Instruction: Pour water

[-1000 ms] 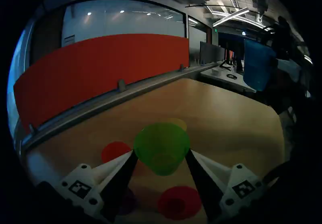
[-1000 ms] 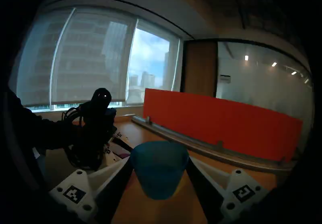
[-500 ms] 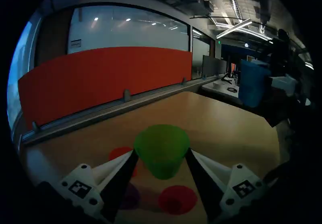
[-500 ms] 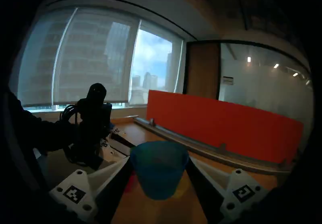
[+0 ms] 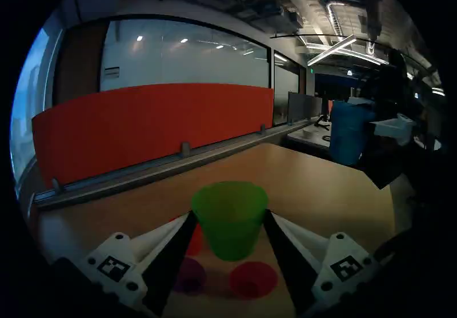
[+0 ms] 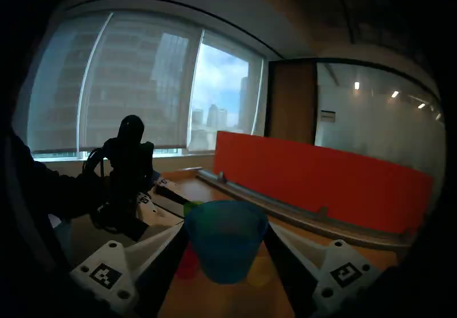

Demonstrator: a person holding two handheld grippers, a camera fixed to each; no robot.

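A green plastic cup [image 5: 230, 218] stands upright between the white fingers of my left gripper [image 5: 228, 235], which is shut on it above the wooden table [image 5: 308, 186]. My right gripper [image 6: 227, 244] is shut on a blue cup [image 6: 226, 240], also upright. In the left gripper view that blue cup [image 5: 345, 132] hangs far off at the right, held by the other gripper. In the right gripper view the left gripper [image 6: 163, 195] and the dark hand and sleeve holding it sit at the left, with a sliver of the green cup [image 6: 191, 205]. I cannot see water in either cup.
A red cup [image 5: 251, 279], a purple cup [image 5: 188, 275] and another red cup [image 5: 195, 239] sit on the table below the green cup. An orange divider panel [image 5: 154, 124] on a grey rail [image 5: 154, 169] runs along the table's far edge. Windows lie beyond.
The left gripper has tilted the green cup back toward upright, so the table's cups slid lower in its view. The blue cup came lower and nearer the green one.
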